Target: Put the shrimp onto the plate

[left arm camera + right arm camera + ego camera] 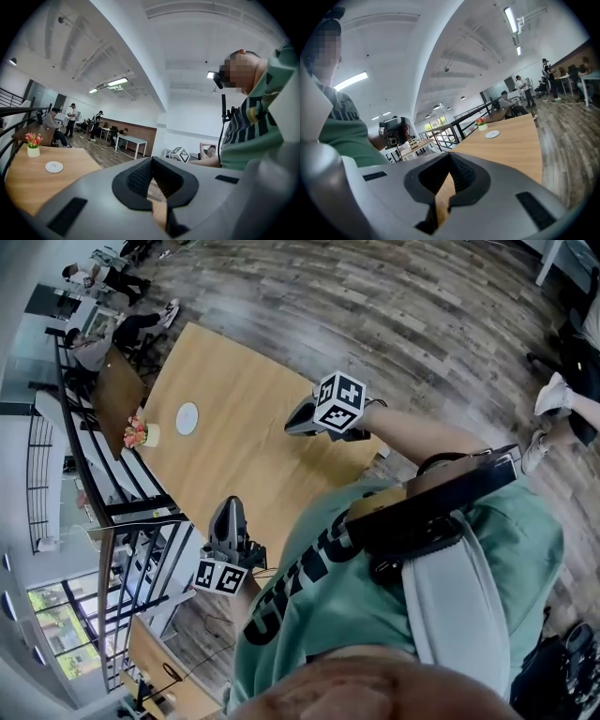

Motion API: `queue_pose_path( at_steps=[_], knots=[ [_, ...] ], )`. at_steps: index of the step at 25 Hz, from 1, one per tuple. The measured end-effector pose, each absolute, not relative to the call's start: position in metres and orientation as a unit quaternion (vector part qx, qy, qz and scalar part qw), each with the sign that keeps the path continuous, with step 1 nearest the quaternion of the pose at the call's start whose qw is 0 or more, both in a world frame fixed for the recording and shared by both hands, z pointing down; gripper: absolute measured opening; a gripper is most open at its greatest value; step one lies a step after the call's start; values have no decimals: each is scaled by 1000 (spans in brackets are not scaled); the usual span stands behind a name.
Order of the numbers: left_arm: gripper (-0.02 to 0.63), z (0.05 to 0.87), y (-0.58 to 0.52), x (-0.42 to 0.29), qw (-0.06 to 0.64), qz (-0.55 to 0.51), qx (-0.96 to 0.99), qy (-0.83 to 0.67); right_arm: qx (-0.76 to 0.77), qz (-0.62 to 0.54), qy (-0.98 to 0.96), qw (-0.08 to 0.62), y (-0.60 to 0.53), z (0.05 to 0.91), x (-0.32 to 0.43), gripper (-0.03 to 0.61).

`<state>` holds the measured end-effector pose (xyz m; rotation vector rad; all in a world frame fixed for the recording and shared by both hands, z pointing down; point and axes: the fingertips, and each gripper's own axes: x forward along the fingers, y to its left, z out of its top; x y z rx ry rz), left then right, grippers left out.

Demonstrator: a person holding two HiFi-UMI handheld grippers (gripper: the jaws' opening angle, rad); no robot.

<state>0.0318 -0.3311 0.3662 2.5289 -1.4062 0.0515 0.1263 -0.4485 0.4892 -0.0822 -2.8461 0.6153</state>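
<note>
A small white plate (187, 417) lies on the far part of a long wooden table (244, 456); it also shows in the left gripper view (54, 166) and the right gripper view (492, 134). No shrimp shows in any view. My left gripper (227, 509) hangs at the table's near left corner, jaws shut and empty (151, 160). My right gripper (294, 427) is held over the table's right edge, jaws also shut with nothing between them (450, 154). Both are well short of the plate.
A small pot of pink and orange flowers (141, 434) stands beside the plate at the far left edge. A black railing (112, 512) runs along the table's left side. People sit at other tables (98, 343) farther off. Wood floor lies to the right.
</note>
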Motion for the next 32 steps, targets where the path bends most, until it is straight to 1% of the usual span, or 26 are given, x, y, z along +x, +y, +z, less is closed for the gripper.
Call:
queue_pose_path(
  at_steps=[4, 9, 12, 17, 22, 26, 32],
  knots=[
    [-5, 366, -318, 20, 122, 21, 866, -484, -37, 216, -970, 109, -435, 490, 112, 9],
    [-5, 369, -289, -21, 112, -1, 867, -485, -36, 212, -970, 111, -410, 484, 74, 9],
    [-5, 372, -258, -61, 105, -12, 867, -487, -30, 209, -971, 115, -386, 476, 36, 9],
    [-5, 369, -203, -147, 94, -15, 862, -498, -32, 201, -974, 101, -334, 446, -44, 9],
    [-5, 376, -171, -203, 92, -18, 862, -497, -23, 208, -973, 95, -306, 428, -90, 9],
    [-5, 377, -162, -213, 95, -30, 862, -497, -19, 199, -975, 92, -298, 421, -98, 9],
    [-6, 376, -171, -193, 100, -44, 854, -508, -24, 173, -981, 90, -313, 408, -79, 8]
  ],
)
